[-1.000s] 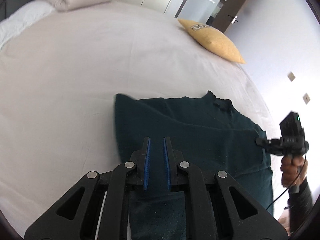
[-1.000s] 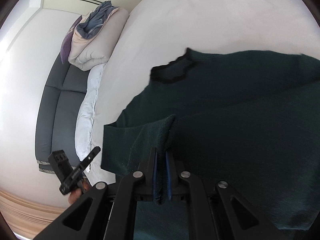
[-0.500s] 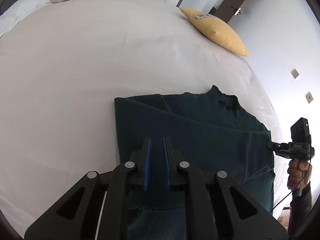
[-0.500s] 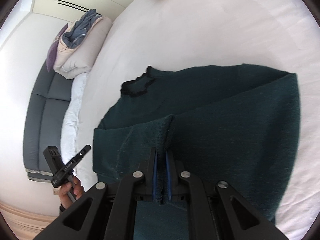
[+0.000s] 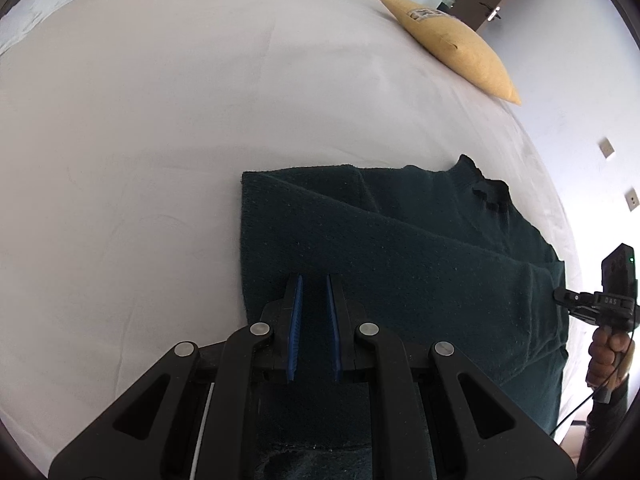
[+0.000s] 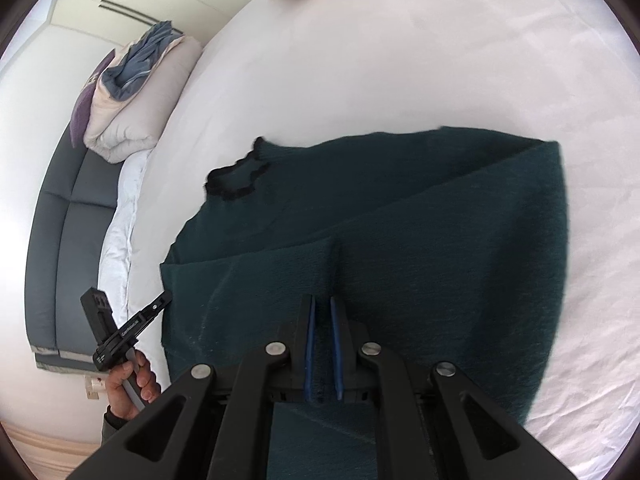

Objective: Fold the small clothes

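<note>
Sweater [image 5: 400,264], dark green knit, lies flat on the bed [image 5: 160,120], partly folded: one side panel is laid over the body, leaving a diagonal fold edge across the garment. Bed carries a white sheet and is the largest thing in view; the sweater sits on its near part, with bare sheet beyond it. Beyond the sweater, at the far end of the bed, is a folded duvet stack [image 6: 132,104] in cream, blue and purple, with a dark grey sofa [image 6: 60,232] next to it. A yellow cushion [image 5: 452,48] rests at the far edge of the bed, well apart from the sweater. Sweater neckline [image 6: 236,178] is trimmed in black and points toward the duvet stack side. Left gripper [image 5: 314,280] hangs over one edge of the sweater, jaws spread, a gap between the blue pads with no cloth in it. Right gripper [image 6: 322,300] hangs over the opposite edge, above the fold line; jaws are slightly parted, nothing pinched between them. Each gripper shows in the other's view, held by a hand just beside the sweater.
</note>
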Available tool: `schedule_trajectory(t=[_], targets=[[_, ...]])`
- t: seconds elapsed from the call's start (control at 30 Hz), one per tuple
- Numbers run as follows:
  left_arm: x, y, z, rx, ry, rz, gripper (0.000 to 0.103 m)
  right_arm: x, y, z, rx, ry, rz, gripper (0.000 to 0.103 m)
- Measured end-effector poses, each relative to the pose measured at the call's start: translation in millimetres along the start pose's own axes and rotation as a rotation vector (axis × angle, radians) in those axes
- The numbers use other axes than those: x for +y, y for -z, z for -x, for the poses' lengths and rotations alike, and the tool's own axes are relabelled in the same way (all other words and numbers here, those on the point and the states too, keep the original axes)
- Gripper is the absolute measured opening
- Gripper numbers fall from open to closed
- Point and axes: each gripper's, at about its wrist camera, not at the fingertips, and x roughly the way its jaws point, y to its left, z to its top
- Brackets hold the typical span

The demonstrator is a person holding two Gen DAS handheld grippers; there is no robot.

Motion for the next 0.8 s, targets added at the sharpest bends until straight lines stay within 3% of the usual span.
schedule_trajectory(t=[0.13, 0.27, 0.37, 0.4, 0.6, 0.63, 0.7, 0.8], targets=[[-2.9, 1.4, 12.9, -0.054, 0.026, -0.001, 0.011, -9.1, 3.2, 5.2, -0.011, -0.002, -0.023, 0.005], [-10.7, 3.9, 0.3, -0.012, -0.027, -0.03, 0.011, -8.6, 13.0, 3.3, 0.025, -0.101, -0.045, 0.01], [-10.6, 4.9, -0.9, -0.016, -0.023, -0.019, 0.011, -6.6, 20.1, 3.1, 0.021, -0.124, -0.059, 0.038], [-10.0, 5.5, -1.1, -0.016, -0.021, -0.018, 0.011, -6.3, 21.7, 2.7, 0.016, -0.121, -0.059, 0.04], [-8.8, 7.5, -2.9, -0.02, -0.016, -0.014, 0.011, 1.2, 21.7, -12.1, 0.026, -0.108, -0.072, 0.039], [-7.9, 8.3, -1.7, -0.02, -0.015, -0.014, 0.011, 8.8, 21.4, -17.0, 0.037, -0.101, -0.049, 0.036], [-6.3, 8.2, -1.2, -0.015, -0.01, -0.011, 0.011, 21.0, 22.2, -21.6, 0.047, -0.069, 0.001, 0.012], [-2.4, 7.7, 2.8, -0.009, 0.002, -0.005, 0.011, 26.1, 24.6, -16.9, 0.021, -0.046, 0.028, 0.009]])
